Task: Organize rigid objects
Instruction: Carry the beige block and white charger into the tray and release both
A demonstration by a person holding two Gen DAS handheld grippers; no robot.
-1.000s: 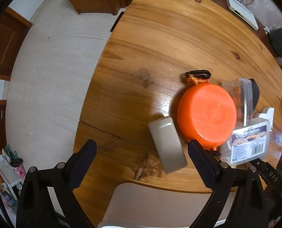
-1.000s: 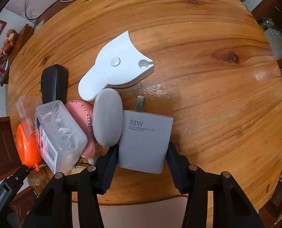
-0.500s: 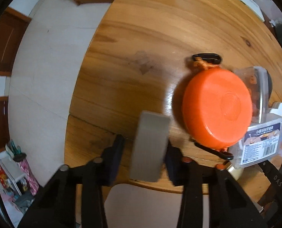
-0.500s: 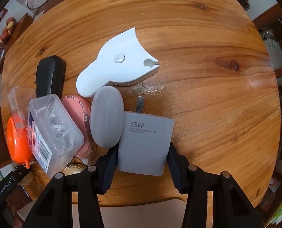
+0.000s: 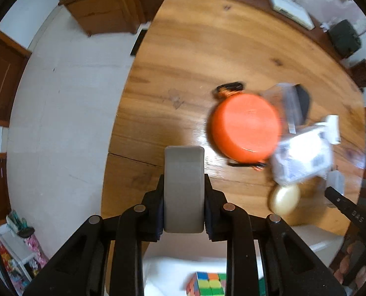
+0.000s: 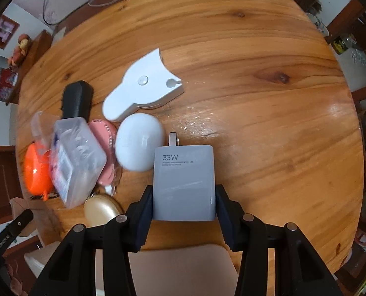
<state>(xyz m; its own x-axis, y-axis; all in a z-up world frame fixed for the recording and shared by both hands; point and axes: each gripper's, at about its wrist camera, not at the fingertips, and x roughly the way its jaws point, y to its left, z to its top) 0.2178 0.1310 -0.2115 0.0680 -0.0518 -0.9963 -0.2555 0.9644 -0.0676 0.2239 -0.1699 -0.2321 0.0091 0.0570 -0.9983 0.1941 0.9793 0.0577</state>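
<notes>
Both tools are loaded: the left gripper (image 5: 183, 198) pinches a grey block (image 5: 184, 187) above the table (image 5: 207, 49) edge, probably binning it, while the right gripper (image 6: 184, 203) clamps the 33W charger (image 6: 184, 182), clutter at 10 o'clock.

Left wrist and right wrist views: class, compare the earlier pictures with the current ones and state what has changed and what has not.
The left gripper, open a second ago, closed on the grey block and lifted it off the wooden table, back toward a Rubik's cube below. The right gripper stays clamped on the 33W charger. The orange case and white pebble case kept their places.
</notes>
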